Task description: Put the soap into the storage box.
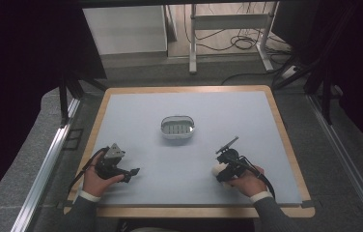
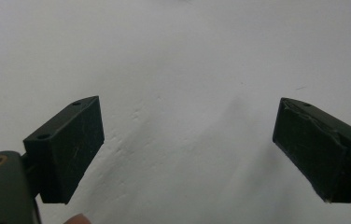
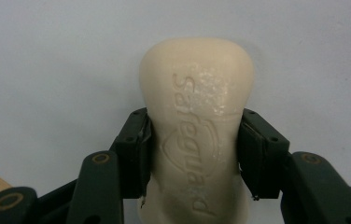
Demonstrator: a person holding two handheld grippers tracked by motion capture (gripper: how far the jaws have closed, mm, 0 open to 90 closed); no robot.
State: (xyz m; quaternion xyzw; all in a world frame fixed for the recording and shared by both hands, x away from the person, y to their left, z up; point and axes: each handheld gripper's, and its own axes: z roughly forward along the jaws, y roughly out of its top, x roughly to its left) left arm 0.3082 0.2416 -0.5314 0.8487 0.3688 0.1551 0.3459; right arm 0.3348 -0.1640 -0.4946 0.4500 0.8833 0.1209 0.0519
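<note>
one soap bar (image 3: 196, 135) lengthwise between right gripper (image 3: 194, 154) jaws, pinched; left gripper (image 2: 187, 149) spread.

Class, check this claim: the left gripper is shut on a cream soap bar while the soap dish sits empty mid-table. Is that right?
Wrong gripper. The right gripper is shut on the soap bar, as the right gripper view shows; the left gripper is open. The soap dish does sit empty mid-table.

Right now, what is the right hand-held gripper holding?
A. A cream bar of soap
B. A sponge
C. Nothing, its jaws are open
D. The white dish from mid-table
A: the right gripper view shows the right hand-held gripper with its jaws pressed on both sides of a cream soap bar embossed with lettering; the dish sits apart at mid-table.
</note>
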